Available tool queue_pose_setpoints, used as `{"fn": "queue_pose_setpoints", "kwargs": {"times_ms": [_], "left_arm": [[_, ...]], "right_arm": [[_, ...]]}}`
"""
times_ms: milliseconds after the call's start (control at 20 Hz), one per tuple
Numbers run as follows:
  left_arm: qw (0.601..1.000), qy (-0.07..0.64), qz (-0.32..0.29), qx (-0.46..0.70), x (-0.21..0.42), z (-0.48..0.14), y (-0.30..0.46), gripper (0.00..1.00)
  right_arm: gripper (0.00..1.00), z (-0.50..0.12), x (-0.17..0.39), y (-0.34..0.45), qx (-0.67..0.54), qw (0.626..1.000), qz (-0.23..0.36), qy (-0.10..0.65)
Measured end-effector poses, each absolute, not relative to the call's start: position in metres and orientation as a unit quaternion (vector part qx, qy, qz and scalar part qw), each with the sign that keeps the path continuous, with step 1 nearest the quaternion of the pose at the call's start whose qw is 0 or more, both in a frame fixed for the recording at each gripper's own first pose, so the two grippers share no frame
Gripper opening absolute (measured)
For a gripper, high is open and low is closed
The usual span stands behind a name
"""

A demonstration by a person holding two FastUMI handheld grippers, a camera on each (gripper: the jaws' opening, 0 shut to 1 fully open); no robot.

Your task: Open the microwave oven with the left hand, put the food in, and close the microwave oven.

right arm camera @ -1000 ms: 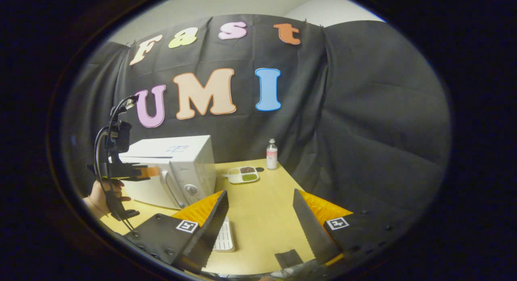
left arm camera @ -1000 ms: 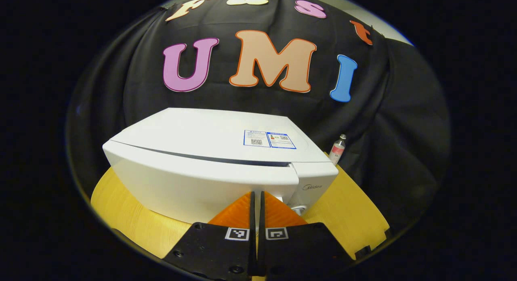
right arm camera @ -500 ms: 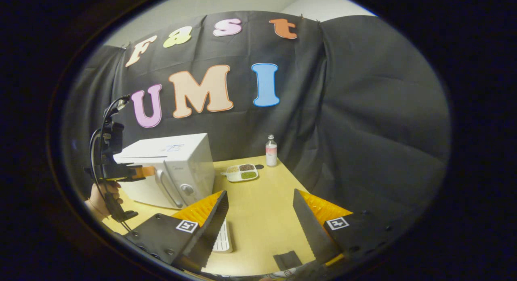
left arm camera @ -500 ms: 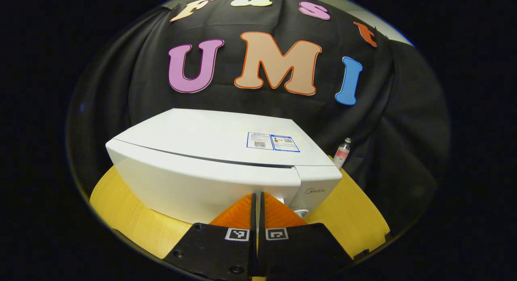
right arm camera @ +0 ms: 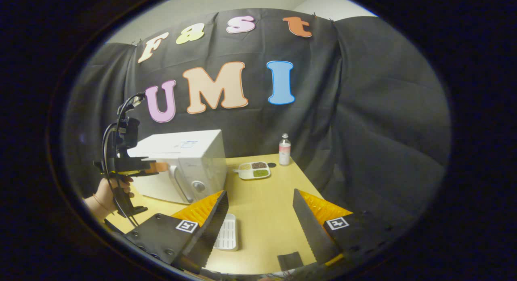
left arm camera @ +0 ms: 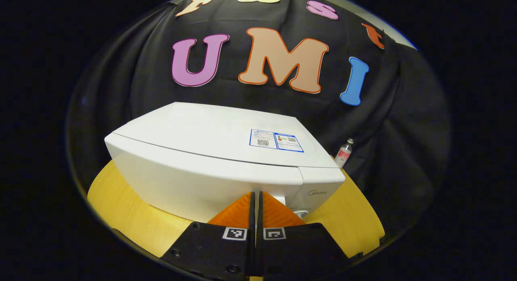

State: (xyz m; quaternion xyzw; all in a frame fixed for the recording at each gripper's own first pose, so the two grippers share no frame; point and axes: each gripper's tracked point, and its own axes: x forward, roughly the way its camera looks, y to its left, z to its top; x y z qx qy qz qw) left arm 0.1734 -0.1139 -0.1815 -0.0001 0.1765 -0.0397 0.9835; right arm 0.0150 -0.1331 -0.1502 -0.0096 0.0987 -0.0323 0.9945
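Left gripper view: closed fingers (left arm camera: 242,206) hide the microwave's (left arm camera: 210,152) handle.

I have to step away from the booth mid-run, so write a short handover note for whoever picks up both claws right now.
Left claw: fingers pressed together, nothing between them, tips near the top front edge of the microwave, by its door handle.
Right claw: open, empty, held over the table.
Things: the microwave door looks closed. The food tray sits on the table right of the microwave, near a small bottle. A white ridged tray lies by the right claw's finger.
Done: nothing yet.
Left: open the door with the left claw, put the food tray in, close the door.
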Motion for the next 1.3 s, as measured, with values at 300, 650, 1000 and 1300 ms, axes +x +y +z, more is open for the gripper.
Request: {"fn": "queue_pose_setpoints", "kwargs": {"times_ms": [300, 650, 1000, 1300], "left_arm": [[0.986, 0.157, -0.061, 0.007, 0.117, -0.157, -0.124, 0.06], [0.994, 0.094, -0.023, 0.058, 0.061, -0.11, -0.113, 0.8], [0.997, 0.075, -0.001, 0.025, 0.029, -0.089, -0.115, 0.97], [0.997, 0.063, 0.025, 0.037, 0.013, -0.071, -0.094, 0.96]], "right_arm": [[0.92, -0.124, 0.038, -0.118, -0.006, 0.997, -0.002, 0.076], [0.92, -0.098, 0.037, -0.112, -0.013, 0.998, 0.019, 0.052], [0.92, -0.078, 0.026, -0.107, -0.041, 0.998, 0.034, 0.037], [0.92, -0.06, 0.013, -0.093, -0.056, 0.997, 0.051, 0.019]]}}
